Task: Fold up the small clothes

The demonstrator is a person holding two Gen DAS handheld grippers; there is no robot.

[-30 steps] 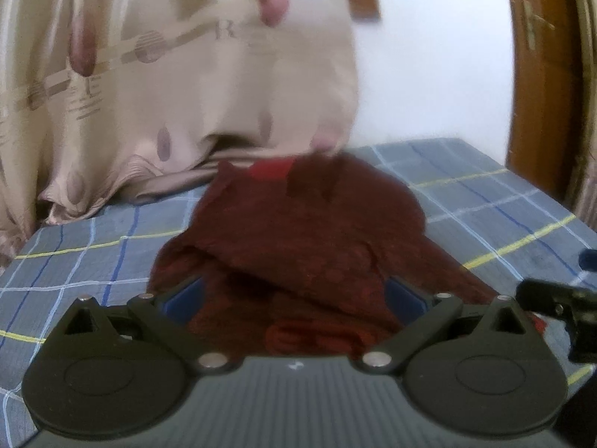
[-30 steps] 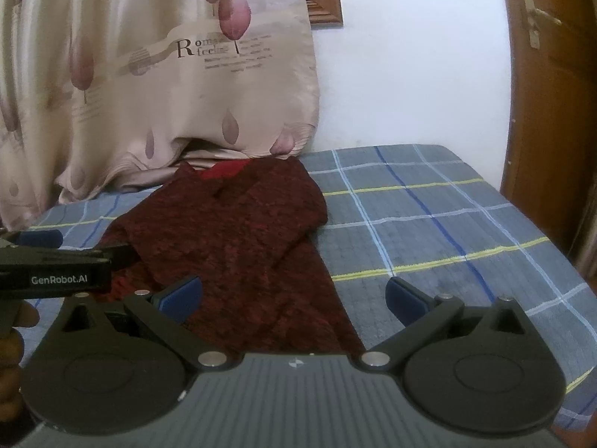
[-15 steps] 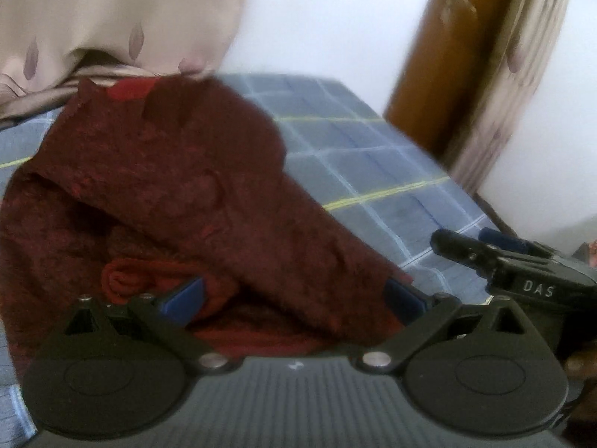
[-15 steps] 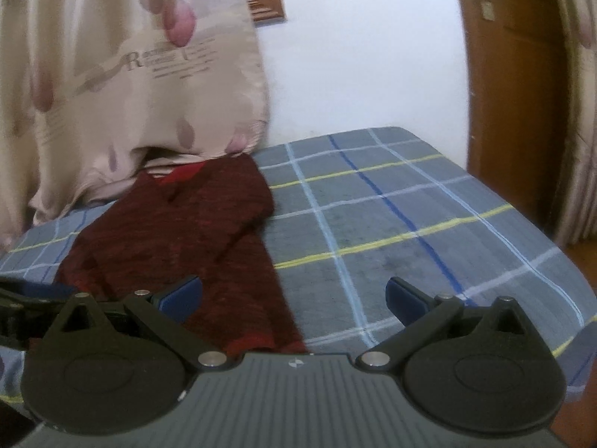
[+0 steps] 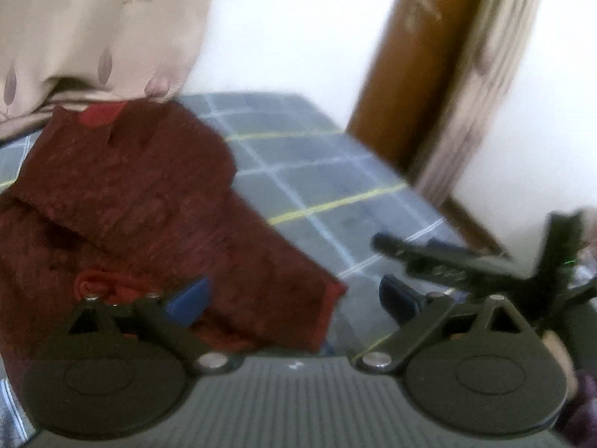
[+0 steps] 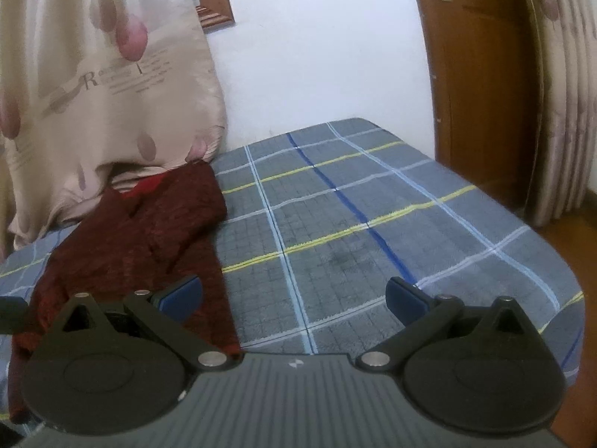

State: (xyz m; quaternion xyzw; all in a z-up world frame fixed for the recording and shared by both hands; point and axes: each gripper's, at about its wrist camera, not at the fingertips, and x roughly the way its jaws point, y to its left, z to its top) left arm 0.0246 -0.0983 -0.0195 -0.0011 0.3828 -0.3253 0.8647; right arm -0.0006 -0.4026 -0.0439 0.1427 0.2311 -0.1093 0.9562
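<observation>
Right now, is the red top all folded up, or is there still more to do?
Partly. The dark red knitted top lies on the blue checked blanket with one side already folded across its body. Nothing is in hand: the left gripper and right gripper both hang open over the top's lower edge, holding nothing. What is left: probably the other side, then folding the top in half.

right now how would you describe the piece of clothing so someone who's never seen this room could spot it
Start at the bed with the grey-blue plaid cover. On its left side, below the beige curtain, lies the dark red garment, partly folded. It is the only clothing on the bed, maroon with a brighter red patch at its far end.
</observation>
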